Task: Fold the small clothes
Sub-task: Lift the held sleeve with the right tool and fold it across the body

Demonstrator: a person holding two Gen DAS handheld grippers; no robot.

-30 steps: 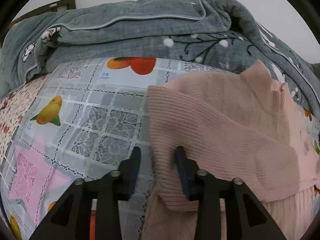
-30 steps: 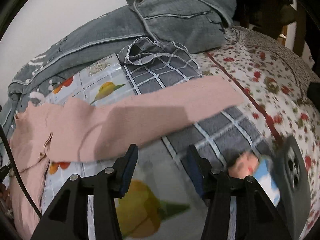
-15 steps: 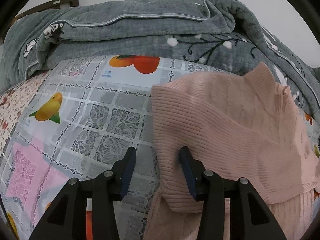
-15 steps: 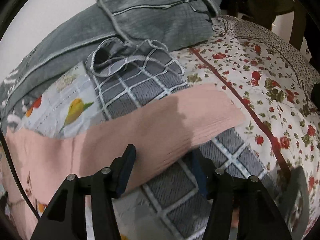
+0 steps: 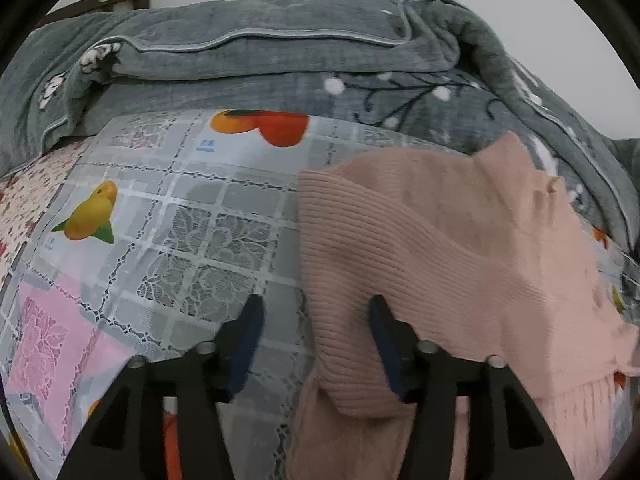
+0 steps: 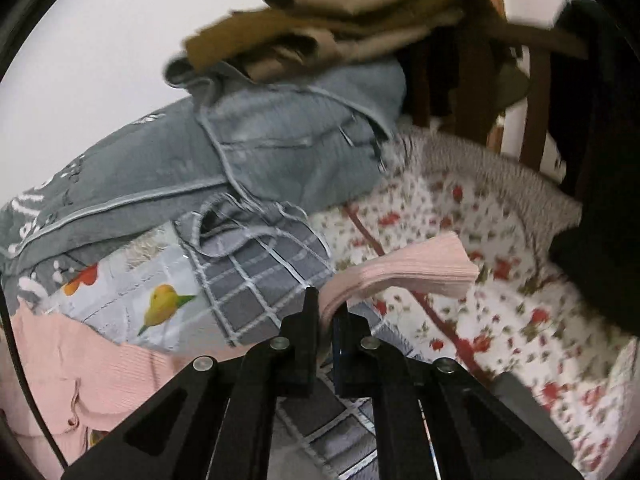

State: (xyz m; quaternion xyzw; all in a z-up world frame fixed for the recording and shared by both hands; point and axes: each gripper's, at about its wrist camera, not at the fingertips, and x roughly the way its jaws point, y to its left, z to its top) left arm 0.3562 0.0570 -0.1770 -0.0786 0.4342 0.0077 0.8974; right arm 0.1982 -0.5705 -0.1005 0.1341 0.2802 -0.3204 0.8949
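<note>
Left gripper [image 5: 316, 340] opening, jaws apart; sweater [image 5: 420, 264] fold between them, right finger [image 5: 384, 344] against it, left finger clear over mat [image 5: 192, 240]. Right gripper [image 6: 326, 320] clamped on sleeve [image 6: 404, 274], cuff sticking out beyond tips over floral sheet [image 6: 500, 280]. Grey quilt [image 5: 280, 68] at far edge.

Right wrist view motion-blurred. Pink ribbed knit sweater [image 6: 100, 364] was cut off at lower left edge; brown folded cloth [image 6: 320, 20] at top too smeared to identify.

Soft even indoor light, faint shadows, fisheye bending and dark corners, right wrist view motion-blurred
</note>
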